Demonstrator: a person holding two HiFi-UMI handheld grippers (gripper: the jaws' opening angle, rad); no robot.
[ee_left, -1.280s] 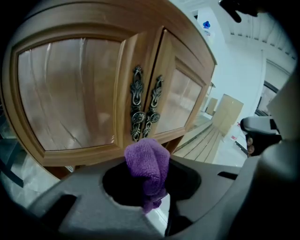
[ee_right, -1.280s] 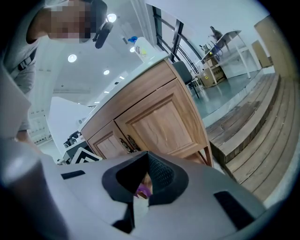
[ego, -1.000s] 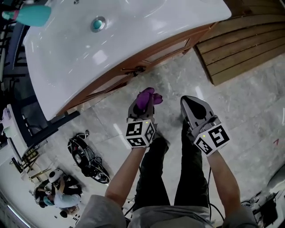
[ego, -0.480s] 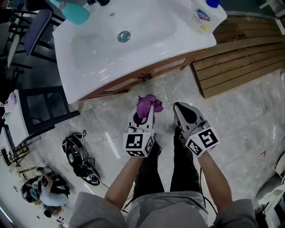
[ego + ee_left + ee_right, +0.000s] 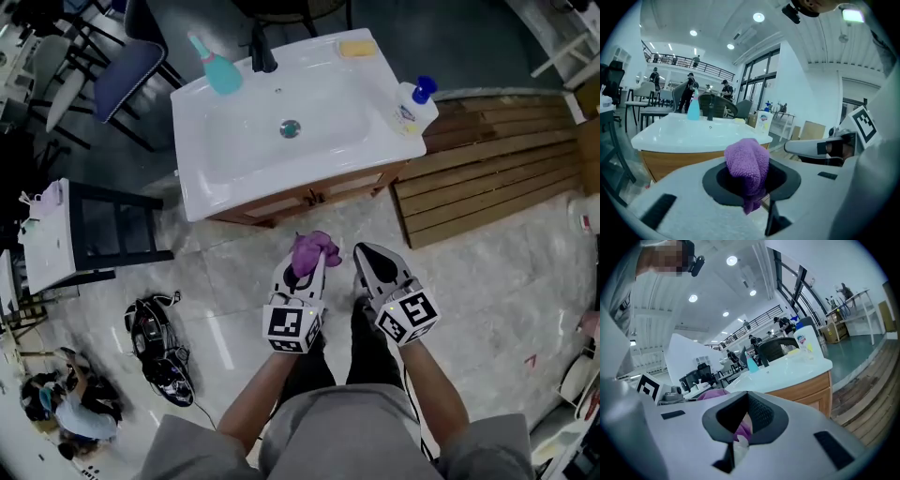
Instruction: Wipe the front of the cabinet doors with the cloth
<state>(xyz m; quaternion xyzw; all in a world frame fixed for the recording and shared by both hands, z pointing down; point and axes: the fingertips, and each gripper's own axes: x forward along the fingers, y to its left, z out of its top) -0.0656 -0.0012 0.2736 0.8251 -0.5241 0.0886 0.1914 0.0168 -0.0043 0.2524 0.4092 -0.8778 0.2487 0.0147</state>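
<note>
Marble floor (image 5: 220, 281) before white counter (image 5: 216, 183); cabinet doors (image 5: 309, 199) under its front edge. Left gripper (image 5: 307, 267) fingers clamp purple cloth (image 5: 313, 249), short of the doors — approach step. Right gripper (image 5: 367, 260) fingers together, empty. Next: press cloth to door face

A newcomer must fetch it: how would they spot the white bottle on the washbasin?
Find the white washbasin on the wooden cabinet. At its right edge stands the white bottle, alone in having a blue cap; the other bottle is teal.
</note>
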